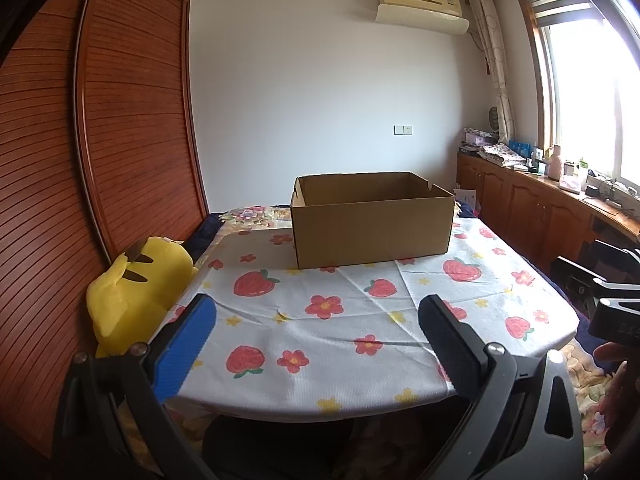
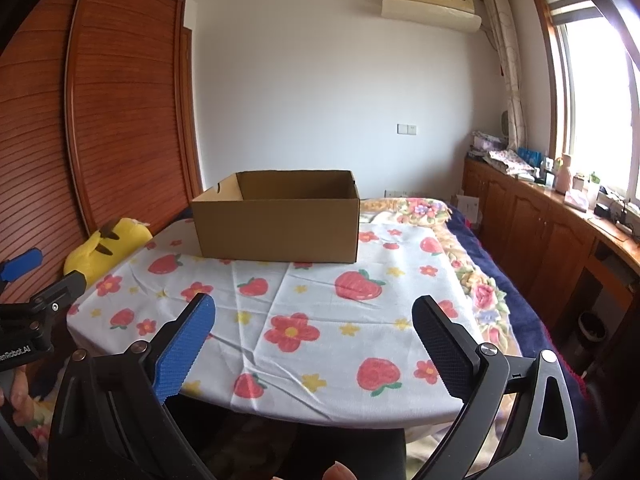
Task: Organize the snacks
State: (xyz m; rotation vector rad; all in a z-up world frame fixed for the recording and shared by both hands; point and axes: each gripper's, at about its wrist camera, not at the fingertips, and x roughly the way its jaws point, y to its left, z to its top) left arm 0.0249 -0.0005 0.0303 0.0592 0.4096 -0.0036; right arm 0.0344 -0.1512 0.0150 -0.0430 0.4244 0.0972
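Note:
An open brown cardboard box (image 1: pixel 372 224) (image 2: pixel 280 224) stands on the far half of a table covered with a strawberry-and-flower cloth (image 1: pixel 320 320) (image 2: pixel 320 320). The near wall hides the box's floor. No snack shows in either view. My left gripper (image 1: pixel 318 308) hovers open over the table's near edge, with nothing between its blue and black fingers. My right gripper (image 2: pixel 315 304) is held wide open over the same edge, also holding nothing. Each gripper shows at the side of the other's view: the right one (image 1: pixel 600 292), the left one (image 2: pixel 50 272).
A yellow plush toy (image 1: pixel 136 292) (image 2: pixel 104 252) sits at the table's left side against a slatted wooden wardrobe (image 1: pixel 120 120). A floral bedspread (image 2: pixel 472 264) lies to the right of the table. Wooden cabinets (image 2: pixel 540 232) with clutter on top run under the window.

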